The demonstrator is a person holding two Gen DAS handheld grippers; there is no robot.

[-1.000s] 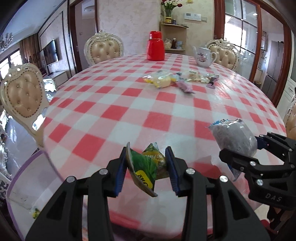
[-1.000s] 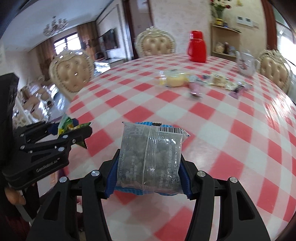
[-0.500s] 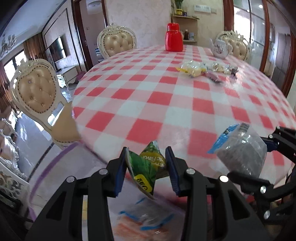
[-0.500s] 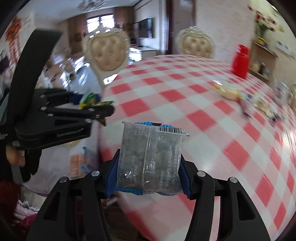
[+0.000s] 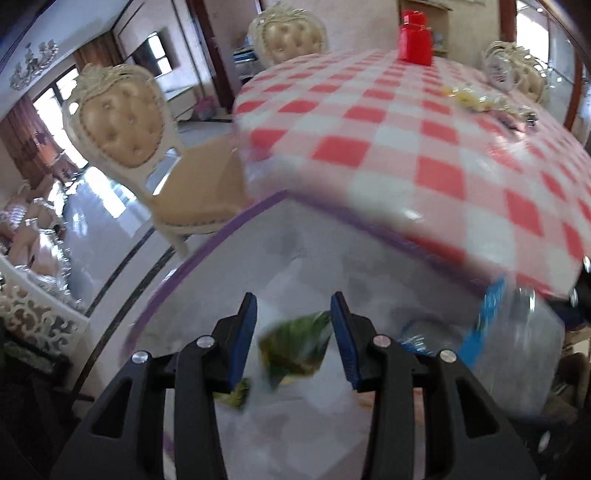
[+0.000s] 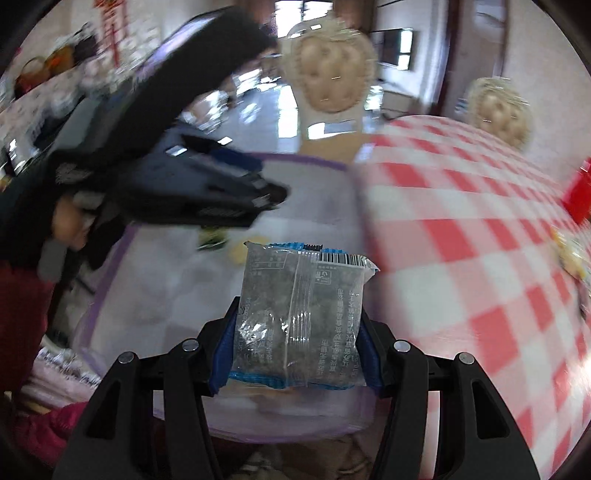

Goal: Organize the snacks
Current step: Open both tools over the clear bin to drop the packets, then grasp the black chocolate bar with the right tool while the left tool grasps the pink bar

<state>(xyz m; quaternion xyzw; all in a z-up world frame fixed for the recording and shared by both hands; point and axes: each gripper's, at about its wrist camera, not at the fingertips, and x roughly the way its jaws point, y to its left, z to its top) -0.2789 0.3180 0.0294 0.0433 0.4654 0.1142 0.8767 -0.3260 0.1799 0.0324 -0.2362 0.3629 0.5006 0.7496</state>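
Snacks in grip: grey packet (image 6: 295,332), clear wrap with blue ends and a barcode at its top; green packet (image 5: 295,347), badly blurred
Right hand-held gripper (image 6: 300,306): closed on the grey packet; both blue pads press its sides; packet stands upright out of the jaws; it hangs over the near part of the tub
Left hand-held gripper (image 5: 294,314): narrow gap; green packet sits between the pads, low in the gap; a sliver of space shows on its left side; cannot tell whether the pads grip it
Tub (image 5: 236,221): pale, purple rim; sits below the near edge of the desk; both grippers point down into it; blurred wrappers lie on its floor, one yellow-green just left of the green packet, type unclear
Grey packet, left view: near right, beside the left hand-held gripper, over the tub; smeared
Left hand-held gripper, right view: at the left, over the far side of the tub; a green scrap shows just under its tip
Desk (image 5: 406,147): red and white check cloth; right of and above the tub
Loose snacks (image 5: 469,98): small heap at the far right of the desk, yellow wrapper foremost; well apart from the tub
Red flask (image 5: 415,38): far edge of the desk; white teapot (image 5: 498,70) to its right
Chairs: one padded chair (image 5: 118,122) left of the desk, another (image 5: 288,33) at the far side
Person: hand (image 6: 66,221) on the left gripper handle; red sleeve (image 6: 22,314) at the near left
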